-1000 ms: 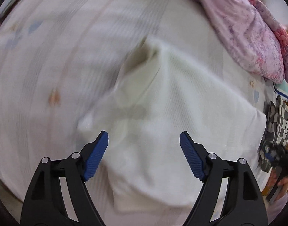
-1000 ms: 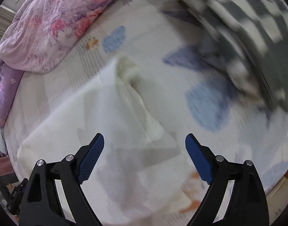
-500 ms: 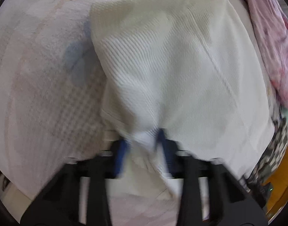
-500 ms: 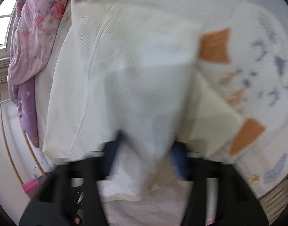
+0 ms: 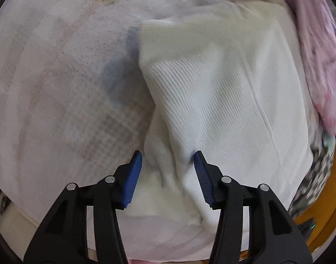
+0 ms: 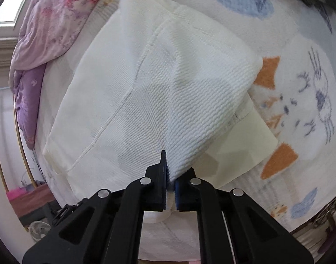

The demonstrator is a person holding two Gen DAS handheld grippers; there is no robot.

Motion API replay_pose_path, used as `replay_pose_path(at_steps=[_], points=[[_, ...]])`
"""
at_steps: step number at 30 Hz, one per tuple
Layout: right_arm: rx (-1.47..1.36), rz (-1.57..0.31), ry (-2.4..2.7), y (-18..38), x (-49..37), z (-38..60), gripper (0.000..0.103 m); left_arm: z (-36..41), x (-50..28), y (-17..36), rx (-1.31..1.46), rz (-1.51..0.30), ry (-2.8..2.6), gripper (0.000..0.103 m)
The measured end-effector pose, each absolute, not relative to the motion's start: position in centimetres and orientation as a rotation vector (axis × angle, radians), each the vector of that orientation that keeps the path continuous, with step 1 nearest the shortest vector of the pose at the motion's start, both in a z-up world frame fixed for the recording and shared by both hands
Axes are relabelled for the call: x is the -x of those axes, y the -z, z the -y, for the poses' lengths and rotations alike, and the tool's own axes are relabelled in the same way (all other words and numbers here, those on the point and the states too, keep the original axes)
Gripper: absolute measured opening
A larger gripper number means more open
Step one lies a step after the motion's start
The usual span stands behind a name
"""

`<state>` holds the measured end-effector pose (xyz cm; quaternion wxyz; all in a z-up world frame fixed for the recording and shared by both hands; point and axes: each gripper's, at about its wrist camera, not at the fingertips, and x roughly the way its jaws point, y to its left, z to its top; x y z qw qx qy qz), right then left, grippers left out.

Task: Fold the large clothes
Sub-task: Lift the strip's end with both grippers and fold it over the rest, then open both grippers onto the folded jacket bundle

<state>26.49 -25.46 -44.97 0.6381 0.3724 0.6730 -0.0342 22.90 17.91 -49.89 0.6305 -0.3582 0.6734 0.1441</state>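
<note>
Right wrist view: the right gripper (image 6: 170, 177) is closing, its jaws pinching a fold of the white ribbed garment (image 6: 145, 92), which spreads ahead across the patterned blanket (image 6: 304, 70). A pink floral quilt (image 6: 55, 15) lies beyond, to the left. Left wrist view: the left gripper (image 5: 168, 173) is opening, bunched garment cloth between its pads without being pressed.

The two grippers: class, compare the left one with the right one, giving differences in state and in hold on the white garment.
The left gripper has its jaws apart and opening, the white garment bunched loosely between; the right gripper has its jaws closing, pinching a fold of that garment. Both have blue pads and point down at the bed.
</note>
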Motion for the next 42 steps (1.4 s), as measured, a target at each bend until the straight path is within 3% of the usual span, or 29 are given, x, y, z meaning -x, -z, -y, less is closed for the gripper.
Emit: replay_pose_path(at_steps=[5, 6, 7, 10, 15, 17, 19, 20, 21, 23, 24, 25, 28, 34, 39, 41, 42], points=[[-0.815, -1.558, 0.079, 44.9, -25.8, 25.3, 0.008, -19.6, -25.1, 50.0, 0.844, -1.507, -0.334, 0.043], [-0.817, -1.558, 0.080, 44.8, -25.6, 25.3, 0.008, -19.6, -25.6, 49.9, 0.834, -1.504, -0.330, 0.037], [-0.824, -1.559, 0.081, 45.0, -25.7, 25.2, 0.008, -19.6, -26.0, 49.9, 0.825, -1.508, -0.325, 0.024], [-0.838, -1.565, 0.093, 45.0, -24.9, 25.5, 0.008, -19.4, -26.2, 49.0, 0.790, -1.521, -0.329, 0.009], [-0.809, -1.582, 0.092, 44.8, -24.7, 24.9, 0.008, -15.0, -27.7, 45.1, 0.390, -1.524, -0.288, 0.009], [-0.797, -1.588, 0.093, 44.9, -24.8, 24.8, 0.010, -13.8, -28.1, 44.9, 0.306, -1.532, -0.278, 0.022], [-0.821, -1.594, 0.099, 45.3, -24.9, 24.8, 0.010, -14.1, -28.9, 45.5, 0.319, -1.538, -0.269, 0.026], [-0.834, -1.599, 0.099, 45.6, -24.9, 24.7, 0.010, -14.5, -29.1, 46.0, 0.359, -1.550, -0.272, 0.022], [-0.853, -1.603, 0.096, 45.9, -25.0, 24.7, 0.011, -14.7, -29.4, 46.3, 0.392, -1.553, -0.274, 0.002], [-0.895, -1.608, 0.071, 46.5, -24.8, 24.8, 0.025, -16.0, -29.3, 46.1, 0.502, -1.519, -0.245, 0.003], [-0.948, -1.619, 0.055, 47.2, -24.6, 24.7, 0.043, -16.5, -29.1, 45.7, 0.532, -1.499, -0.234, 0.003], [-0.998, -1.635, 0.046, 48.0, -24.5, 24.5, 0.050, -16.6, -28.7, 45.1, 0.574, -1.478, -0.221, 0.002], [-1.079, -1.616, -0.010, 49.5, -24.1, 23.5, 0.008, -18.8, -25.9, 43.9, 0.632, -1.467, -0.229, 0.002], [-0.860, -1.572, 0.033, 44.3, -24.3, 23.3, 0.006, -16.5, -22.0, 42.7, 0.544, -1.481, -0.233, 0.002], [-0.837, -1.631, 0.070, 44.6, -22.9, 25.1, 0.006, -14.8, -19.0, 44.9, 0.541, -1.531, -0.253, 0.002], [-0.792, -1.653, 0.079, 46.7, -22.9, 24.8, 0.008, -15.2, -18.2, 46.8, 0.526, -1.547, -0.265, 0.003], [-0.772, -1.677, 0.093, 48.0, -23.1, 24.5, 0.017, -15.1, -18.1, 47.6, 0.501, -1.571, -0.274, 0.011]])
